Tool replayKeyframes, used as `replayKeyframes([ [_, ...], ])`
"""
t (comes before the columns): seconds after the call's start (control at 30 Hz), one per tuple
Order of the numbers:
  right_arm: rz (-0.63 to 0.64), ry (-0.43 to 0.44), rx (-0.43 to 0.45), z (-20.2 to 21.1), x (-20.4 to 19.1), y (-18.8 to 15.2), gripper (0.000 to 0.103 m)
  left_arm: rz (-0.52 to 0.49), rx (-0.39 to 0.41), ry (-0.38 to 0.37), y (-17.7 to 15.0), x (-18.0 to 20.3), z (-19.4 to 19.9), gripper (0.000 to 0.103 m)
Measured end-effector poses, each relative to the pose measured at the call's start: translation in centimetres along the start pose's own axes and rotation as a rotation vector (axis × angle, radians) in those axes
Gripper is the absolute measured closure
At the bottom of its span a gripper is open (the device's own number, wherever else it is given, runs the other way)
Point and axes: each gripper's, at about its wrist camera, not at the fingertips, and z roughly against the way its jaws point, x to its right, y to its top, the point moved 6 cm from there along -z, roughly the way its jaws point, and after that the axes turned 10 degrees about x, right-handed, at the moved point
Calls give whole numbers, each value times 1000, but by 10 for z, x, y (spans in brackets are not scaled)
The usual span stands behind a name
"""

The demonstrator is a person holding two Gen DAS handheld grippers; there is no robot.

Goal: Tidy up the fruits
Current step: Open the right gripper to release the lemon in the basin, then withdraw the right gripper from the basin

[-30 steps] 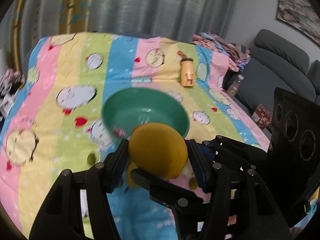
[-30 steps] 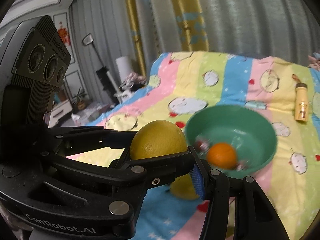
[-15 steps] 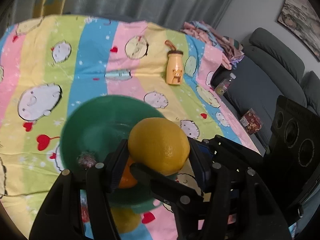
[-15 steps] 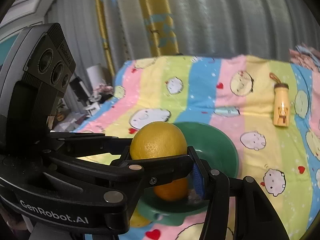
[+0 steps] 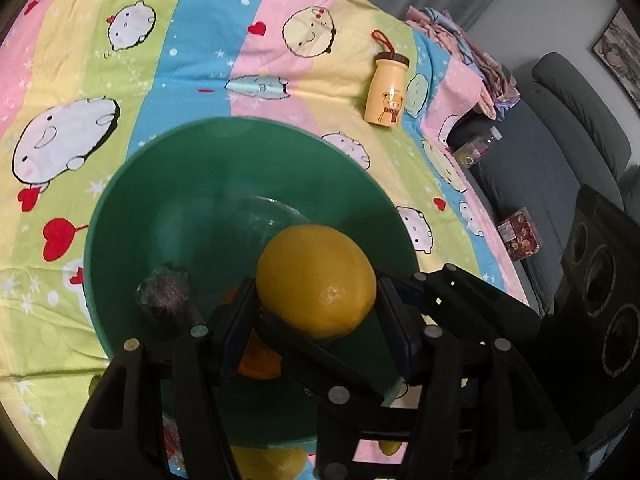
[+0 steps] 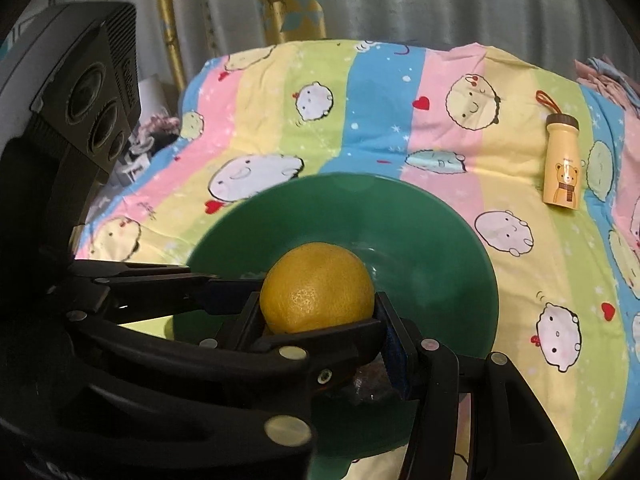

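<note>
Lemon point(image 5: 316, 280) sits low in the middle of both views, above the green bowl point(image 5: 240, 120). It is clamped by the left gripper point(image 5: 316, 300) and, it seems, by the right gripper point(image 6: 318, 312) too. If the 2 let go unevenly, it may strike the orange point(image 5: 260, 360) and roll out. The bear bottle point(image 6: 562, 164) has small print, not readable.

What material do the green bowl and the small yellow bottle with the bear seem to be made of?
Green bowl: probably plastic, with a smooth surface and soft dull reflections; glazed ceramic is possible. Yellow bottle: its matte body with a printed bear, brown cap and orange loop suggests plastic, or coated metal.
</note>
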Motion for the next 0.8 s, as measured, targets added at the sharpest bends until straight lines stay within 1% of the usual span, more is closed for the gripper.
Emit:
replayKeyframes([
  [0.13, -21, -6, -20, -5, 2, -3, 47, -8, -11, 29, -3, -2, -4, 45],
  [0.17, -22, -3, -22, -5, 2, -3, 46, -8, -8, 32, -2, -4, -4, 43],
  [0.23, -17, -7, -17, -4, 1, -2, 45, 6, 1, 33, 0, -6, -2, 43],
  [0.27, -12, -13, -11, -1, 1, -1, 40, 9, 8, 33, 2, -7, 0, 39],
  [0.3, -11, -17, -1, 1, 1, 1, 38, 11, 18, 36, 3, -7, 2, 31],
  [0.33, -13, -21, 8, 5, 2, 2, 34, 12, 36, 44, 6, -8, 6, 27],
  [0.37, -16, -22, 14, 7, 3, 4, 32, 14, 48, 41, 8, -8, 10, 23],
  [0.4, -24, -28, 20, 11, 5, 5, 30, 15, 60, 39, 10, -8, 13, 24],
  [0.5, -60, -17, 63, 30, 16, 12, 30, 30, 105, 40, 14, -11, 30, 22],
  [0.53, -68, -14, 71, 35, 19, 14, 30, 48, 128, 24, 16, -13, 39, 21],
  [0.7, -103, -62, 121, 61, 36, 20, 28, 63, 220, 4, 19, -14, 78, 20],
  [0.8, -138, -71, 155, 78, 45, 20, 28, 74, 255, 7, 17, -15, 95, 20],
])
